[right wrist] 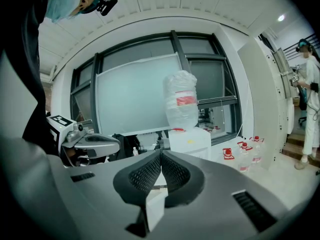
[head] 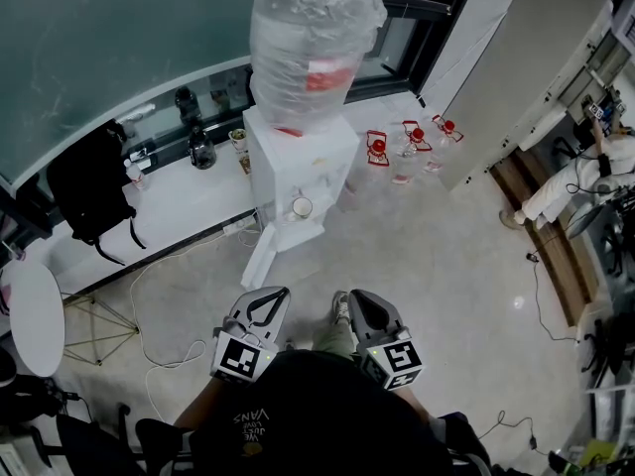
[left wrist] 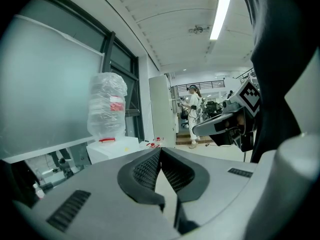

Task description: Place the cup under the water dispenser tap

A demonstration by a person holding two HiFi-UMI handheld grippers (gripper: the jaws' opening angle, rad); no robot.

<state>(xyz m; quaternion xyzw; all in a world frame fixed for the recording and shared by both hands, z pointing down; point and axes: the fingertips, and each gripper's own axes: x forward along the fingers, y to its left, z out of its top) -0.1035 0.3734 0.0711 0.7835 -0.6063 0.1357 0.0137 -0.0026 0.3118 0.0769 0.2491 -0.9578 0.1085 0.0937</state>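
The white water dispenser [head: 298, 162] stands ahead on the floor, with a plastic-wrapped bottle [head: 310, 38] on top. A pale cup [head: 302, 207] sits at its front face, below the taps. My left gripper [head: 273, 297] and right gripper [head: 357, 301] are held side by side close to my body, well short of the dispenser. Both are shut with nothing between the jaws. The left gripper [left wrist: 160, 150] view shows the dispenser [left wrist: 112, 146] far off to the left. Over the right gripper [right wrist: 161, 152], the dispenser [right wrist: 190, 141] is seen ahead. The cup is hidden in both gripper views.
A black backpack [head: 89, 191] leans on the white window ledge [head: 189, 206] at the left. Red-capped water bottles [head: 407, 147] stand on the floor right of the dispenser. A round white table [head: 30, 315], floor cables [head: 149, 355] and a tall white cabinet [head: 516, 77] are nearby. A person [left wrist: 192, 106] stands far off.
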